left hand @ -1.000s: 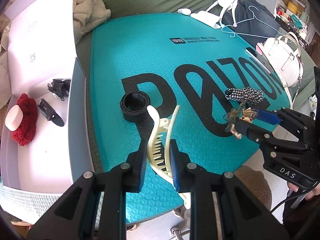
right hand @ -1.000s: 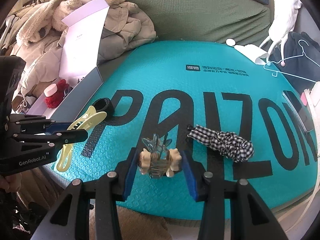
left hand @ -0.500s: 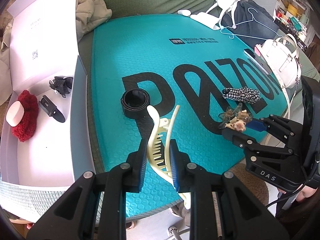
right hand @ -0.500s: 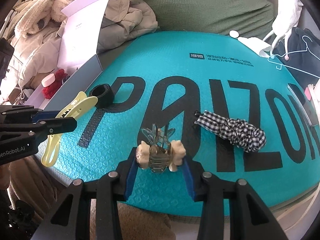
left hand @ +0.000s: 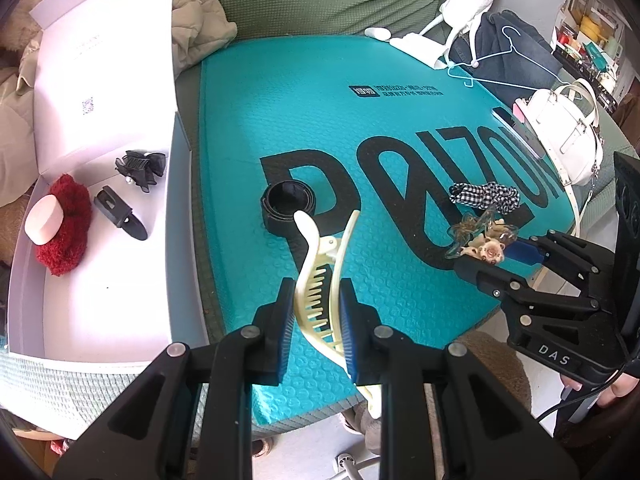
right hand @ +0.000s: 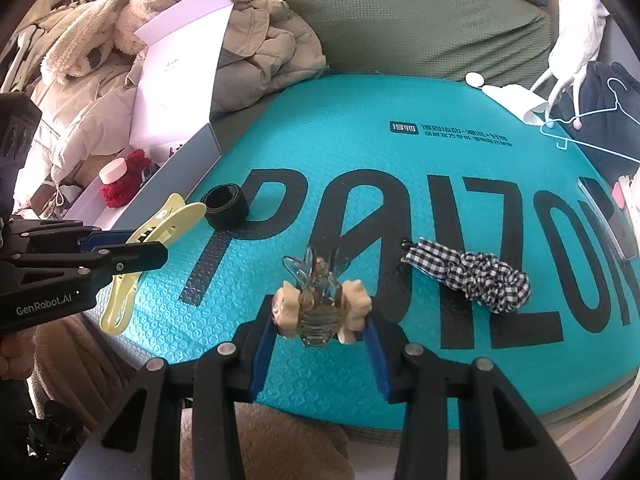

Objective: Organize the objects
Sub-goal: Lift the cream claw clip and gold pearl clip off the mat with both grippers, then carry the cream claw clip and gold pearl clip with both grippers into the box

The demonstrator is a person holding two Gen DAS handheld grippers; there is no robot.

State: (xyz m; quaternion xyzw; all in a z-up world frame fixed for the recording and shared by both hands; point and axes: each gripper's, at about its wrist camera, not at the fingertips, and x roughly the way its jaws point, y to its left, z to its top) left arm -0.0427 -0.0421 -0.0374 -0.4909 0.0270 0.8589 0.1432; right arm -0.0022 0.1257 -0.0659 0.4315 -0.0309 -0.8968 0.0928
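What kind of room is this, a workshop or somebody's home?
Most likely a lived-in home, perhaps a living room. A green sofa heaped with coats, a white handbag and a clothes hanger surround the teal mat where hair accessories are being sorted.

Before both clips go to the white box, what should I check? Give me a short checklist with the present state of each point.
1. Left hand-held gripper is shut on the pale yellow claw clip: ok.
2. Right hand-held gripper is shut on the clear clip with beige bears: ok.
3. White box is open with bare floor free: ok.
4. Way from the yellow clip to the box is free; the black band lies beyond it: ok.
5. All items tidied: not ok, the checked scrunchie and the black band are on the teal mat.
6. Firmness of both grips: cannot tell.
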